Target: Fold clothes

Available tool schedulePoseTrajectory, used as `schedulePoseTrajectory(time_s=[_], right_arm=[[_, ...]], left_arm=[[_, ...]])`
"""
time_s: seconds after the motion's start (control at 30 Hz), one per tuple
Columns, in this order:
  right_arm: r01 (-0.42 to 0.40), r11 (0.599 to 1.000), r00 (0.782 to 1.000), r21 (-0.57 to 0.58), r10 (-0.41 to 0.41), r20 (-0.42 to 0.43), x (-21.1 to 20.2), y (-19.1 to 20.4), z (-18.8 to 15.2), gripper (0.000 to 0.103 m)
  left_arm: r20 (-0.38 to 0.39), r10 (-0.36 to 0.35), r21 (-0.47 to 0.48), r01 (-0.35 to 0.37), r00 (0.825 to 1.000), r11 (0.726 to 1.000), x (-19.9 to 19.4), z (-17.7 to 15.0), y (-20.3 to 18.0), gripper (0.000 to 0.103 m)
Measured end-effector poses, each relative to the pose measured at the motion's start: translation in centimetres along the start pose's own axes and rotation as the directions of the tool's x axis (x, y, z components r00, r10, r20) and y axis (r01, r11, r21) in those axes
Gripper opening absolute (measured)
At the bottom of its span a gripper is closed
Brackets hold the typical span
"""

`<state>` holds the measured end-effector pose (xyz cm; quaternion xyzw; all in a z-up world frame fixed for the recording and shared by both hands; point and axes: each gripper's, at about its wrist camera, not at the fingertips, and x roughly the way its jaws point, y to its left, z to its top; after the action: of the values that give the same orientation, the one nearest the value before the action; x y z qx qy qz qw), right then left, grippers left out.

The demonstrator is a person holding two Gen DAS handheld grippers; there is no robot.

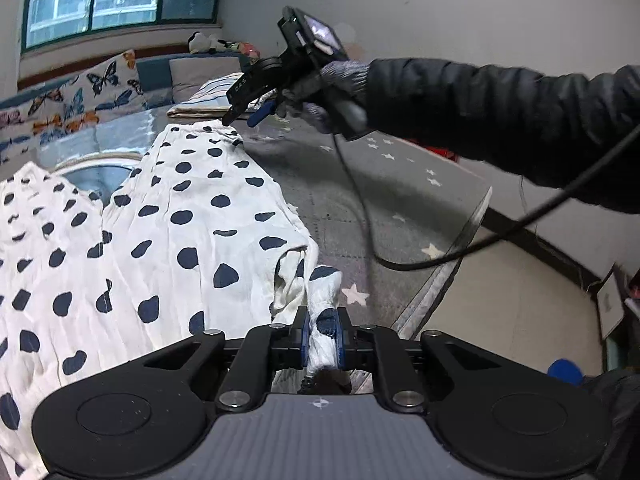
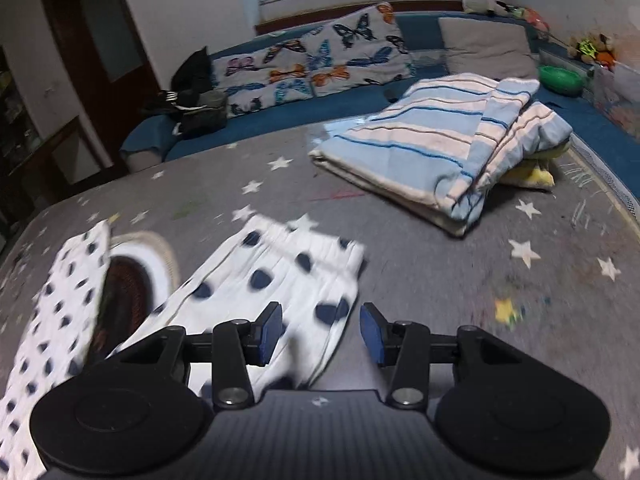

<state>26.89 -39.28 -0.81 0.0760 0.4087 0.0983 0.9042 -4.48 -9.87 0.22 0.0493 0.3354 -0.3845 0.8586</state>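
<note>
A white garment with dark blue dots lies spread over the grey star-patterned mat. My left gripper is shut on a bunched corner of it at the near right edge, and the cloth shows between the blue pads. My right gripper, held by a gloved hand, hovers over the garment's far end. In the right wrist view that gripper stands open above the end of the dotted garment. The blue pads are apart and press on nothing.
A folded striped blanket lies on the mat at the back right. Behind it are a butterfly-print cushion and a grey pillow on a blue sofa. A round rimmed object sits under the garment. A black cable hangs from the right hand.
</note>
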Motion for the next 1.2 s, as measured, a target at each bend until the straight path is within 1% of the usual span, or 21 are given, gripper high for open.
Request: schedulePoseTrajectory(time_s=[0.1, 0.3, 0.33, 0.4, 0.47, 0.53, 0.57, 0.73, 0.93, 1.13, 1.2], right_arm=[[0.014, 1.000, 1.000, 0.026, -0.014, -0.006, 1.8, -0.5, 0.9, 0.044], [0.029, 0.997, 1.000, 0.065, -0.029, -0.003, 3.9, -0.9, 1.6, 0.043], [0.032, 0.997, 0.999, 0.065, -0.032, 0.001, 4.1, -0.9, 1.7, 0.040], [0.040, 0.997, 0.999, 0.065, -0.040, 0.006, 4.3, -0.8, 1.7, 0.032], [0.049, 0.996, 0.999, 0.071, -0.050, 0.006, 4.4, -0.9, 1.8, 0.017], [0.052, 0.994, 0.998, 0.093, -0.054, 0.011, 4.3, -1.1, 2.0, 0.014], [0.050, 0.993, 0.998, 0.105, -0.052, 0.018, 4.1, -1.2, 2.1, 0.010], [0.029, 0.987, 0.998, 0.155, -0.038, 0.051, 3.1, -1.5, 2.6, 0.008], [0.057, 0.987, 0.996, 0.152, -0.068, 0.062, 2.1, -1.1, 3.0, 0.007], [0.076, 0.982, 0.996, 0.170, -0.083, 0.038, 2.7, -1.8, 2.6, 0.007], [0.069, 0.979, 0.997, 0.191, -0.075, 0.026, 3.1, -2.4, 2.0, 0.007]], left_arm=[[0.009, -0.010, -0.023, 0.011, 1.000, 1.000, -0.4, 0.4, 0.4, 0.013], [0.013, -0.023, -0.042, 0.024, 1.000, 0.999, -0.7, 0.6, 0.7, 0.013], [0.013, -0.024, -0.043, 0.024, 1.000, 0.999, -0.7, 0.6, 0.7, 0.013], [0.016, -0.027, -0.044, 0.028, 0.999, 0.999, -0.9, 0.6, 0.7, 0.013], [0.017, -0.027, -0.045, 0.028, 0.999, 0.999, -1.1, 0.6, 0.7, 0.013], [0.021, -0.025, -0.047, 0.025, 0.999, 0.999, -1.2, 0.7, 0.6, 0.013], [0.024, -0.023, -0.049, 0.025, 0.999, 0.999, -1.3, 0.7, 0.7, 0.013], [0.047, -0.015, -0.063, 0.018, 0.999, 0.998, -1.9, 0.7, 0.9, 0.013], [0.060, -0.005, -0.070, 0.009, 0.998, 0.997, -2.3, 0.6, 1.0, 0.013], [0.067, -0.007, -0.064, 0.012, 0.998, 0.998, -2.3, 0.8, 0.9, 0.013], [0.065, -0.007, -0.065, 0.011, 0.998, 0.998, -2.3, 0.8, 1.0, 0.013]])
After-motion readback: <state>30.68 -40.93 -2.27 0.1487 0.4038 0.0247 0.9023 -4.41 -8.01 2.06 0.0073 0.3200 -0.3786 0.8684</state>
